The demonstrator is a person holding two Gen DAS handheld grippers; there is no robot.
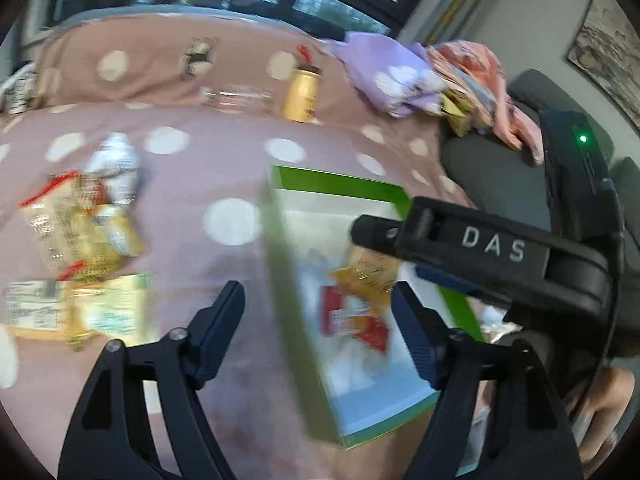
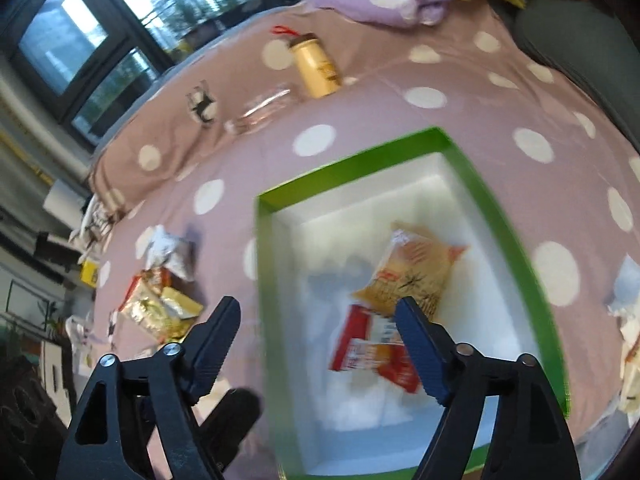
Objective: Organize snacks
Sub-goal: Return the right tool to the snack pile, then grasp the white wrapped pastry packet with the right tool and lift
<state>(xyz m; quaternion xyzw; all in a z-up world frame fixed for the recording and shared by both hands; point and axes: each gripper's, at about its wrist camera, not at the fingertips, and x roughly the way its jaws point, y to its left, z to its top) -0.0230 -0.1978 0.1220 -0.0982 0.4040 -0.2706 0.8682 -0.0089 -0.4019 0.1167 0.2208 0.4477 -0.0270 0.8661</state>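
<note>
My left gripper [image 1: 316,312] and right gripper [image 2: 318,330] both hang wide and empty over the near end of the green box [image 2: 516,248], inside which a red packet [image 2: 368,350] lies nearest me, a tan packet [image 2: 412,272] just beyond it, and loose snacks [image 2: 160,304] left of the box.

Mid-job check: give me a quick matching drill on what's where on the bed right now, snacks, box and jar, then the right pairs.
1. orange snack packet
2. tan jar
3. gold snack packets
4. green-rimmed box

A. loose on the spotted cover, left of the box
B. upright at the far fold of the cover
C. open, white inside
D. lying inside the box

Pairs: 1-D, 2-B, 3-A, 4-C
</note>
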